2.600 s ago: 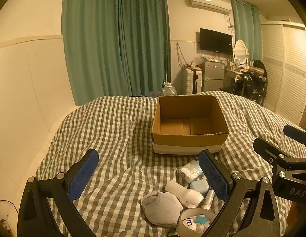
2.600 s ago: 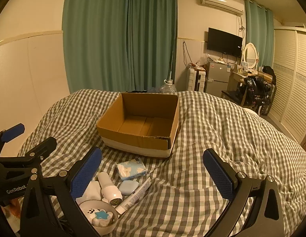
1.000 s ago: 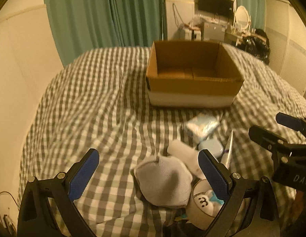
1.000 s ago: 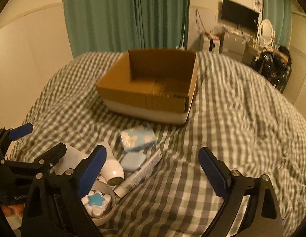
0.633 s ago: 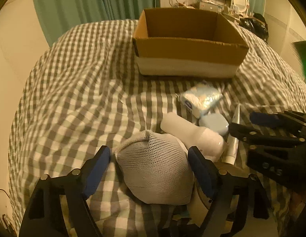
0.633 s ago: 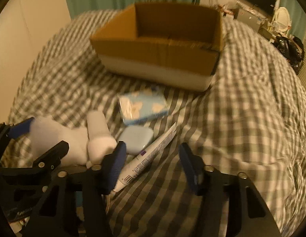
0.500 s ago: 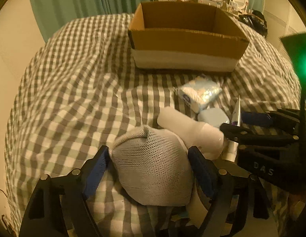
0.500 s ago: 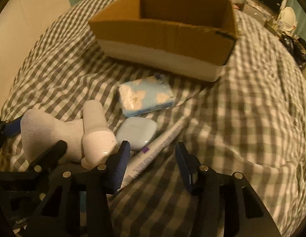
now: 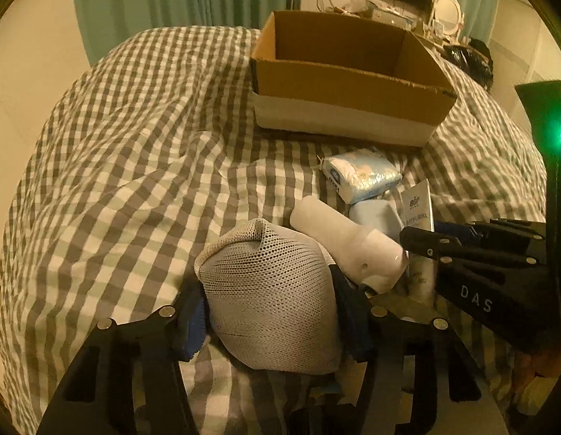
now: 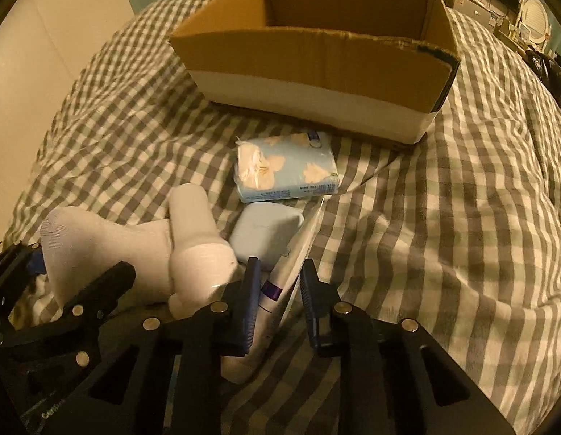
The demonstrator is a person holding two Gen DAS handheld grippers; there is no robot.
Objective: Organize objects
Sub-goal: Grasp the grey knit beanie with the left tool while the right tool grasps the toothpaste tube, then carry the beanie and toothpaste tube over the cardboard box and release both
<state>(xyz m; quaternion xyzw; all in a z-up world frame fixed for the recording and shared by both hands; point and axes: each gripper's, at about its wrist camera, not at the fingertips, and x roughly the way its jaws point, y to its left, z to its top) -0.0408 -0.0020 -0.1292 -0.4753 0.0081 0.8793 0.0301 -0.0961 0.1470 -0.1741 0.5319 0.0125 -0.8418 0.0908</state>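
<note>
Two grips are closed at once near the bottom of the scene: the left gripper [image 9: 267,313] is clamped on the pale grey, rounded mesh-knit sock bundle [image 9: 269,301], its blue pads pressed into either flank, while the right gripper [image 10: 278,286] is pinched narrowly on the capped end of the long white squeeze tube [image 10: 286,272]. The bundle seems to be taken across its widest part because soft knit gives under the pads, and the tube by its stiffer end so that it can be lifted clear of its neighbours. Just beyond lie the white handheld device with a cylindrical handle [image 10: 195,243], the small pale blue rounded case [image 10: 267,233] touching the tube, and the blue-and-white tissue packet [image 10: 286,168]. Farther off, on the grey-and-white checked bedspread [image 10: 461,199], stands the open brown cardboard box [image 10: 316,54], judged to be the destination; no object can be seen in the part of its inside that shows. Compared with a second ago, both pairs of jaws, then wide and held above the pile, have just been closing with the bundle and the tube between them, and both grippers sit lower, nearer the bedspread.
</note>
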